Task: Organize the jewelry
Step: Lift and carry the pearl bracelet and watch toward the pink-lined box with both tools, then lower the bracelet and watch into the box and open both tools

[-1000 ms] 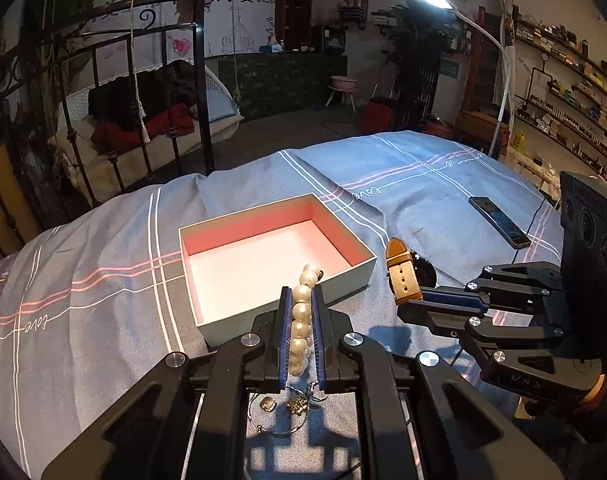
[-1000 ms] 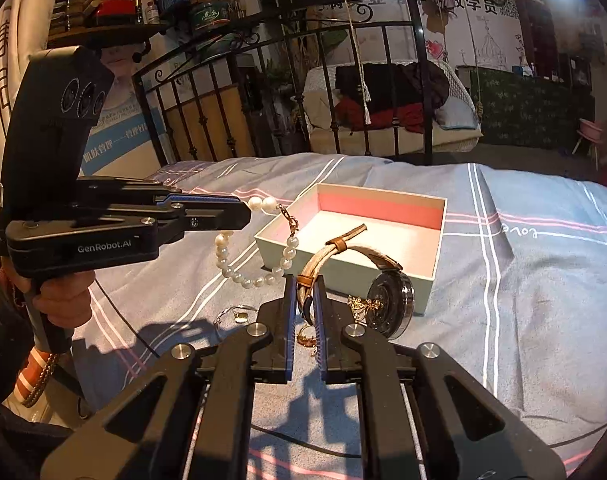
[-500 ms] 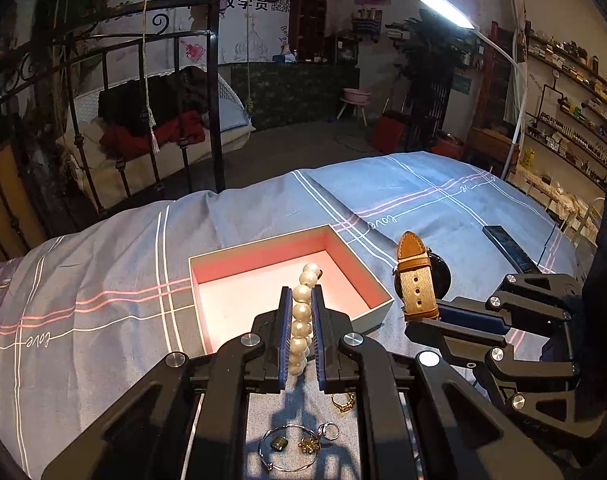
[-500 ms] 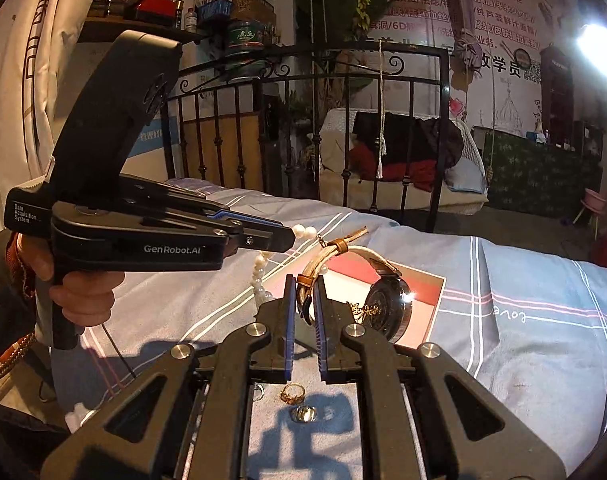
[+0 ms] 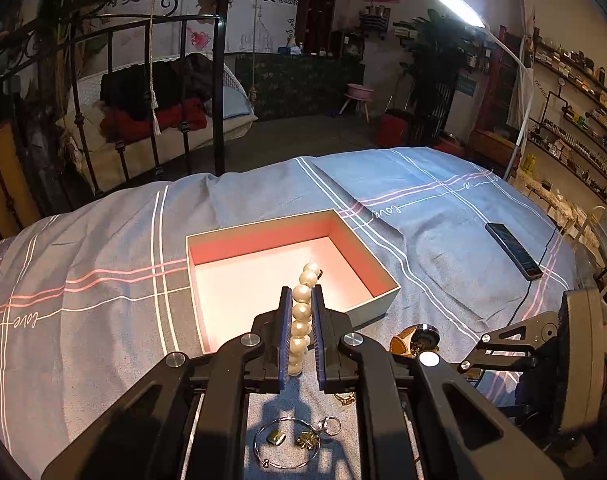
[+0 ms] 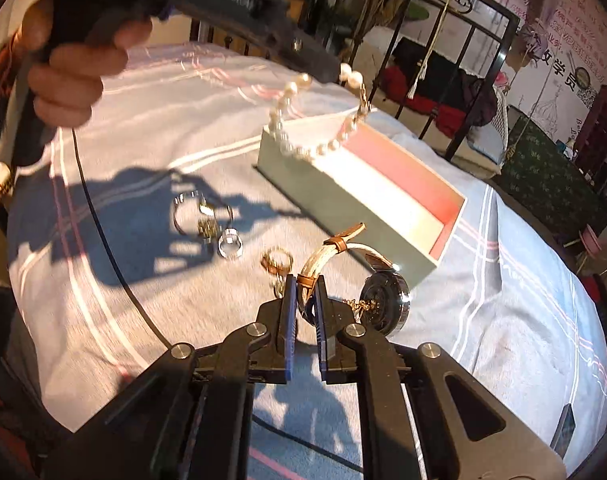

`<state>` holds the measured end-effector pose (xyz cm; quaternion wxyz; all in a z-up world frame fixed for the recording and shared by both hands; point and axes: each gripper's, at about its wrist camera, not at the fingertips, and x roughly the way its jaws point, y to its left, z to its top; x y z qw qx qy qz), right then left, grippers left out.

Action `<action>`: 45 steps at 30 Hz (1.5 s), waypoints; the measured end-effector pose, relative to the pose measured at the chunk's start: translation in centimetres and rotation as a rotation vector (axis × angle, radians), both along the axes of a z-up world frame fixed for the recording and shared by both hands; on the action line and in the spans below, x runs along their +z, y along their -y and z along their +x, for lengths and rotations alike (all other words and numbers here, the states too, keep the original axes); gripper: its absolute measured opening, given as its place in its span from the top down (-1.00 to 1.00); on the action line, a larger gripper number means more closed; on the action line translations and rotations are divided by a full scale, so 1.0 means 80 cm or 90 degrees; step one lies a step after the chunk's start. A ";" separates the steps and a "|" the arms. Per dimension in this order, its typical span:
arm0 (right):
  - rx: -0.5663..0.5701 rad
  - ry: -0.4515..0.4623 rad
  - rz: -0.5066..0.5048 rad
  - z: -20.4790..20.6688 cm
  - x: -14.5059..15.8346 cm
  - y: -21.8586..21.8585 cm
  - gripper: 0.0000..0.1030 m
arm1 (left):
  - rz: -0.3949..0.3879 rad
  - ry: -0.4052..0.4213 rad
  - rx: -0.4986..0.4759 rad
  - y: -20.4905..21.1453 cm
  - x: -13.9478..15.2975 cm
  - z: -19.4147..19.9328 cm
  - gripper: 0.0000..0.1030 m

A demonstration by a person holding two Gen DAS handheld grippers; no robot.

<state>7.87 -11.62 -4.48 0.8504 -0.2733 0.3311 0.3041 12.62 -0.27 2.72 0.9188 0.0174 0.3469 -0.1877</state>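
A bed [image 5: 103,280] covered with a grey-blue striped sheet carries everything. An open box [image 5: 263,272] with a pink lining lies near the middle of the bed, its grey outer wall seen in the right wrist view [image 6: 343,200].

The left tool [image 5: 301,320] is angled downward over the near rim of the box, gripped around its handle by a hand [image 6: 63,76] at the top left of the right wrist view. Its jaws are closed on a pearl bracelet [image 5: 301,312]; in the right wrist view the bracelet [image 6: 323,148] is seen hanging as a loop from the tool tips, over the box's nearer end.

The right tool [image 6: 305,300] is tilted downward over the sheet just beside the box's near wall, and in the left wrist view only its body [image 5: 543,352] is seen, low at the right. Its jaws are clamped on the tan leather strap of a watch [image 6: 383,296], whose dark round case hangs to the right of the pads, close to the sheet.

A dark phone [image 5: 513,250] lies toward the bed's right edge.

On the sheet, on the near side of the box, a thin wire bangle [image 5: 287,444], a silver ring [image 6: 229,242] and a small gold ring [image 6: 277,260] are scattered near one another.
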 end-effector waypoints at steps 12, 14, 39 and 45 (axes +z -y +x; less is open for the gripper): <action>0.043 0.035 -0.047 -0.027 0.002 0.005 0.81 | -0.015 -0.018 0.011 -0.004 -0.015 0.002 0.82; 0.046 0.021 -0.021 -0.028 0.004 0.005 0.81 | -0.016 -0.015 0.010 -0.006 -0.015 0.000 0.82; 0.017 0.014 0.172 0.104 0.092 -0.008 0.78 | 0.005 0.010 0.028 -0.011 0.011 0.036 0.82; -0.050 -0.023 0.162 0.151 0.074 -0.022 0.78 | 0.018 -0.006 0.033 -0.004 0.002 0.070 0.82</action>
